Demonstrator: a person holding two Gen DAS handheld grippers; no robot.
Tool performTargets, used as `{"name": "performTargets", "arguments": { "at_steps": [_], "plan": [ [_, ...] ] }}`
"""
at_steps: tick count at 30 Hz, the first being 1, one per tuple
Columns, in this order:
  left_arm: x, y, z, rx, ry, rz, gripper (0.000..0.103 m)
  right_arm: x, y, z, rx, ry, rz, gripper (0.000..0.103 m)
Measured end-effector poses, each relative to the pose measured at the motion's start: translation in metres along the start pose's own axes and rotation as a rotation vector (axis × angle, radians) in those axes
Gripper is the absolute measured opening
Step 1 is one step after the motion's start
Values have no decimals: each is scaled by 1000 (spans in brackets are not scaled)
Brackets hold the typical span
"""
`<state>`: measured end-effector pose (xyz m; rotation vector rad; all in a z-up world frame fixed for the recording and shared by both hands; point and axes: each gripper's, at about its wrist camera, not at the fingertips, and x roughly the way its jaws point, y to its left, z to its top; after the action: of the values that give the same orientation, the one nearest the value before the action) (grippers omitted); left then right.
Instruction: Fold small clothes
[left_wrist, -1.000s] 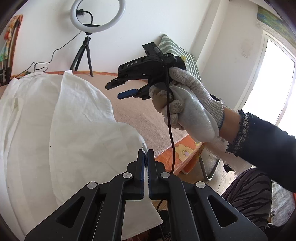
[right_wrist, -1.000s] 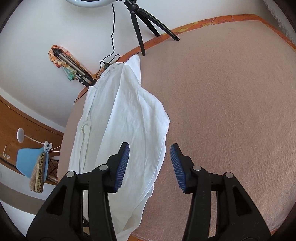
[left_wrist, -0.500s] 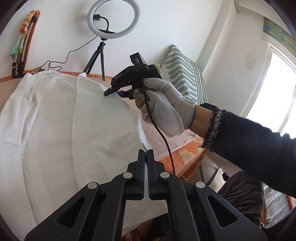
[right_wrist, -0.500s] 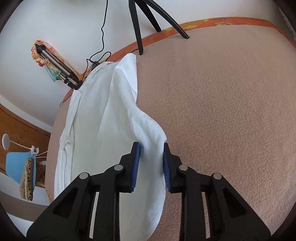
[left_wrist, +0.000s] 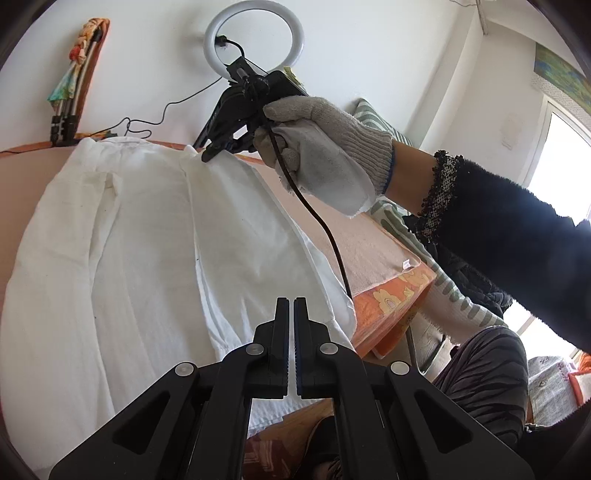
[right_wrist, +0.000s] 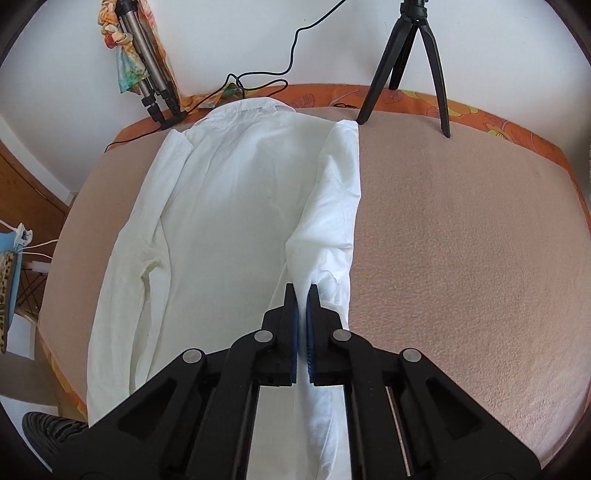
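A white shirt (right_wrist: 229, 206) lies spread on the pink-beige blanket (right_wrist: 461, 240), collar toward the far wall. My right gripper (right_wrist: 302, 295) points steeply down, its jaws closing on a raised fold of the shirt's right edge, and cloth hangs below the blue pads. The left wrist view shows that gripper (left_wrist: 207, 157) in a gloved hand (left_wrist: 325, 147), pinching the shirt near its far end. My left gripper (left_wrist: 290, 306) is shut over the shirt's (left_wrist: 147, 240) near right corner. I cannot tell whether any cloth is caught in it.
A ring light (left_wrist: 255, 40) on a black tripod (right_wrist: 406, 62) stands at the far edge of the bed. A folded tripod wrapped in patterned cloth (right_wrist: 140, 62) leans on the wall with a black cable (right_wrist: 258, 79). The person's dark sleeve (left_wrist: 498, 229) crosses on the right.
My right gripper went from open above the blanket to shut on the shirt's right edge and moved toward the collar end. The left wrist view shifted sideways along the shirt.
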<state>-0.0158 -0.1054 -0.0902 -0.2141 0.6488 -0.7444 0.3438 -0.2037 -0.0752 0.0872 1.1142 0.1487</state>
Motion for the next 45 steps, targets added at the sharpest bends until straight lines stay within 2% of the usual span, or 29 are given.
{"name": "performTargets", "arguments": {
  "at_steps": [8,12,16,18,20,21,22,25,28,33,35,36,40,45],
  "plan": [
    [-24,26,5,-56,-60,49,1,19,77,15,-117,53,-38,4],
    [-33,38,6,-79,-83,71,1,43,110,21,-151,90,-54,5],
    [-41,50,7,-101,-97,98,1,68,127,23,-144,146,-19,6],
    [-46,54,7,-115,-106,107,1,71,127,24,-128,161,-3,12],
    [-49,57,8,-124,-109,110,1,63,122,26,-93,163,50,23],
    [-50,59,9,-130,-104,107,1,55,119,27,-79,150,80,33],
    [-52,60,9,-136,-101,106,1,43,114,27,-71,127,109,39],
    [-58,61,12,-117,-90,112,1,-1,95,19,-36,50,198,40],
    [-67,66,17,-102,-62,133,4,-44,66,-10,-12,-14,211,40],
    [-76,87,27,-94,18,138,7,-88,10,-97,-40,-71,196,41],
    [-71,97,34,-110,61,124,21,-95,-3,-133,-52,-69,189,41],
    [-67,103,38,-127,80,110,23,-98,-7,-150,-60,-67,195,41],
    [-45,117,64,-130,123,103,24,-102,2,-207,-119,-76,186,40],
    [-5,127,102,-142,153,68,24,-99,34,-247,-260,-100,146,41]
  ]
}}
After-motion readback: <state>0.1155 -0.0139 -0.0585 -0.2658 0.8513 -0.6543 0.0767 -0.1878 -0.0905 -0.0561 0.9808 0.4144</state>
